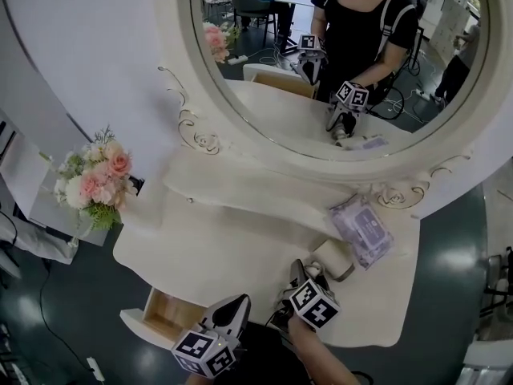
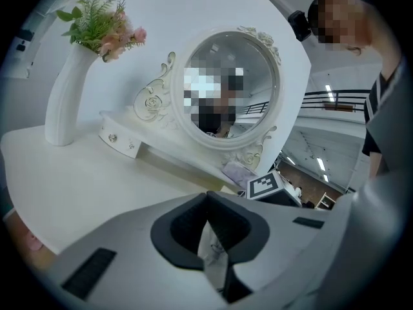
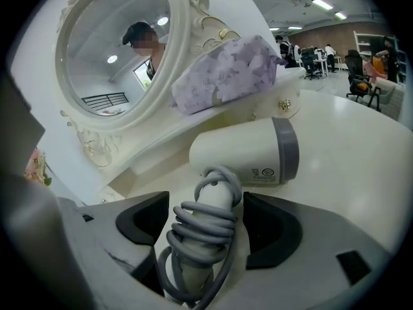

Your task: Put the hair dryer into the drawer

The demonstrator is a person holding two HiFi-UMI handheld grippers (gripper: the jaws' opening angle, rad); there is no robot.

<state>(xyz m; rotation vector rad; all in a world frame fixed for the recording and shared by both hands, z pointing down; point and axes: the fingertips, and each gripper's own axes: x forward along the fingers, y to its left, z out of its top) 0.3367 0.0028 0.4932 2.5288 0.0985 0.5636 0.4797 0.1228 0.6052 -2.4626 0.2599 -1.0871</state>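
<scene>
Lying on its side near the right front of the cream dressing table (image 1: 216, 243): a cream plastic hair dryer (image 1: 332, 255) (image 3: 242, 154) with a grey end band and a grey cord coiled round its handle. Straddling that handle, the right gripper (image 1: 304, 277) (image 3: 206, 219), jaws spread wide, dark pads just clear of the cord on either side, nothing clamped. Just left of it, the left gripper (image 1: 235, 305) (image 2: 206, 202), jaws brought together with nothing between them, hovering at the table's front edge beside the pulled-out shallow drawer (image 1: 164, 315) with its bare wooden bottom. Hair dryer outside that drawer, apart from it to the right. Just behind the dryer, on the raised back shelf, a soft lilac pack of wipes (image 1: 365, 229) (image 3: 226, 73). Beyond, the large oval mirror (image 1: 272, 103) in a carved cream frame, reflecting both grippers. At the table's far left, a bouquet of pink and white flowers (image 1: 94, 179) (image 2: 103, 28) in a slim white vase (image 2: 64, 99)
</scene>
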